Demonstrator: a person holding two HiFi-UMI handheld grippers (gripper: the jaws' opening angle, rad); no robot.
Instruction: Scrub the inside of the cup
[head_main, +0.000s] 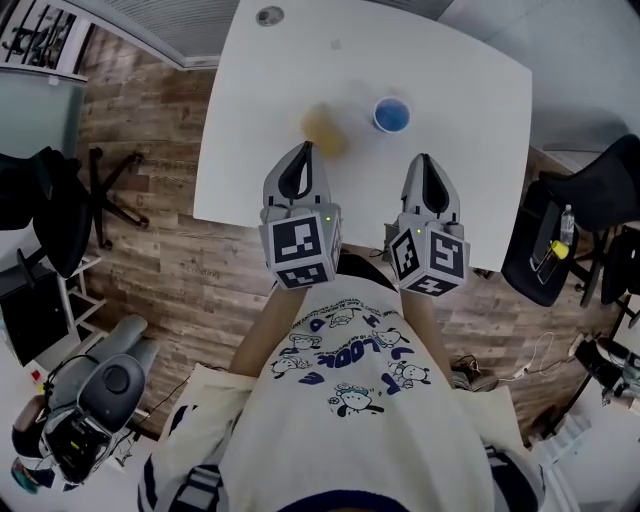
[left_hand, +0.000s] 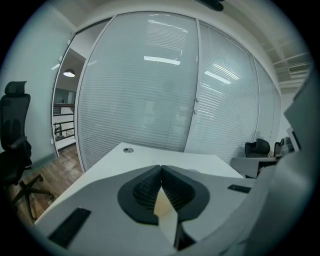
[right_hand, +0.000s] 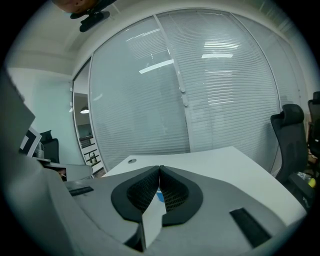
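A blue cup (head_main: 391, 115) stands on the white table (head_main: 440, 70), with a blurred yellowish sponge-like thing (head_main: 325, 128) to its left. My left gripper (head_main: 302, 152) is over the table's near edge, just short of the yellowish thing, jaws shut and empty. My right gripper (head_main: 425, 160) hovers at the near edge, a little short of the cup, also shut and empty. In the left gripper view the jaws meet (left_hand: 160, 168), and a sliver of the yellowish thing (left_hand: 161, 202) shows below them. In the right gripper view a bit of the blue cup (right_hand: 160, 196) shows under the closed jaws (right_hand: 160, 169).
A round cable grommet (head_main: 269, 15) sits at the table's far left. Black office chairs stand left (head_main: 55, 200) and right (head_main: 590, 200) of the table on the wooden floor. A glass wall with blinds (left_hand: 150, 80) lies beyond the table. Equipment (head_main: 90, 400) sits at lower left.
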